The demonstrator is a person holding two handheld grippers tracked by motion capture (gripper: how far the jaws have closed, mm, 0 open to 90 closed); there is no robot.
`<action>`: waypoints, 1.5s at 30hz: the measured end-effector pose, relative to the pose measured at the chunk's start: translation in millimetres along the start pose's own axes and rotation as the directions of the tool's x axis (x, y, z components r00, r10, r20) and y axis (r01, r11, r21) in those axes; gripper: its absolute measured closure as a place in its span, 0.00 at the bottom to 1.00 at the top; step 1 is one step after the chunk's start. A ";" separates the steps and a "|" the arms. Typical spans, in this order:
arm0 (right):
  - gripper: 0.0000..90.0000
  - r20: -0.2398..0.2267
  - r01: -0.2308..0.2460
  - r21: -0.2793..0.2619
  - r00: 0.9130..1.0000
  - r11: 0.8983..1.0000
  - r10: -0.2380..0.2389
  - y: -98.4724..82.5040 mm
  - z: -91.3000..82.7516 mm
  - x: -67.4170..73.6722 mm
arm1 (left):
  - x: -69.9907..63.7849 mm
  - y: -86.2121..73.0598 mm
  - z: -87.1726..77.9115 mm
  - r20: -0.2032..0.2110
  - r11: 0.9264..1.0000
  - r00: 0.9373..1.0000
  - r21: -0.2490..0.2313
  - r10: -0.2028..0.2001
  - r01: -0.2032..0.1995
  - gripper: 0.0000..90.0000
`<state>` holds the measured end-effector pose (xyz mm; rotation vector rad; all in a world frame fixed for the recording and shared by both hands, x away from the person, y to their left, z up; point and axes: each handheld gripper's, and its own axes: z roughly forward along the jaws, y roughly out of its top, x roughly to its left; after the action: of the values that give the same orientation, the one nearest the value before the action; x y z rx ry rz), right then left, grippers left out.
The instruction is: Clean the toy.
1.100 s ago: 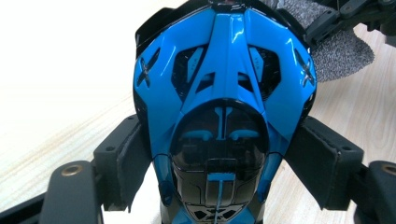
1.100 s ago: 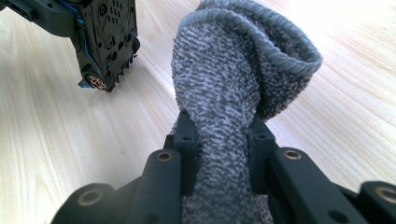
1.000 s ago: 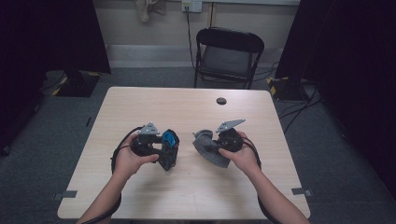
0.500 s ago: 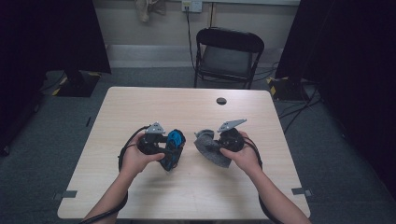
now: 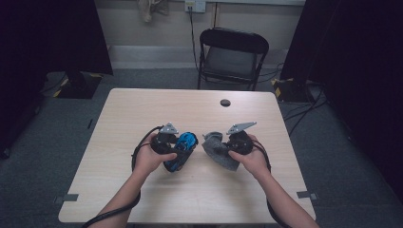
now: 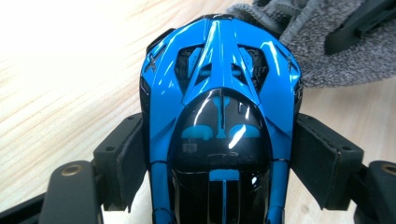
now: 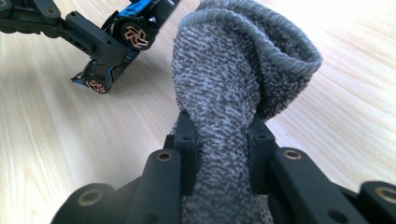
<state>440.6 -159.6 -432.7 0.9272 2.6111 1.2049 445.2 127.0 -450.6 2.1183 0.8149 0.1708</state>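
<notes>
Showing wheels, right gripper view — blue toy car [image 7: 122, 35], grey sock [image 7: 233, 93] pinched

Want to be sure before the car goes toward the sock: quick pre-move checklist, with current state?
1. Left gripper clamped on the blue toy car: ok, both pads press its sides.
2. Right gripper pinching the grey sock: ok, jaws shut on the fabric.
3. Sock mouth open: ok, the cuff stands open in a loop in the right gripper view.
4. Sock mouth facing the car: cannot tell.
5. Gap between car and sock: ok, they are close but apart in the high view.
6. Table around the hands: ok, the small dark disc lies far off.
</notes>
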 end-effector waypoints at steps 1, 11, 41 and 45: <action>0.80 -0.001 -0.004 -0.002 1.000 1.000 0.004 -1.4 -0.1 -1.1 | 0.3 0.5 2.5 0.001 1.000 1.000 0.005 0.000 0.000 0.27; 0.80 0.010 -0.027 -0.015 1.000 1.000 0.027 -12.1 -5.7 -7.4 | 2.2 1.9 26.6 -0.010 0.999 1.000 0.031 -0.014 0.014 0.27; 0.80 -0.009 -0.039 -0.007 0.999 0.999 0.039 -18.8 -2.8 -6.7 | -2.3 -4.3 50.9 -0.032 0.994 0.999 0.106 0.024 -0.020 0.27; 0.80 -0.009 -0.038 -0.004 0.999 0.999 0.038 -18.9 -2.2 -6.2 | -2.7 -5.8 52.1 -0.036 0.993 0.999 0.113 0.025 -0.021 0.27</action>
<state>435.8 -174.0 -445.8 0.9778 2.6083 1.2261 460.4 93.3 -487.8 2.2371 0.8396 0.1814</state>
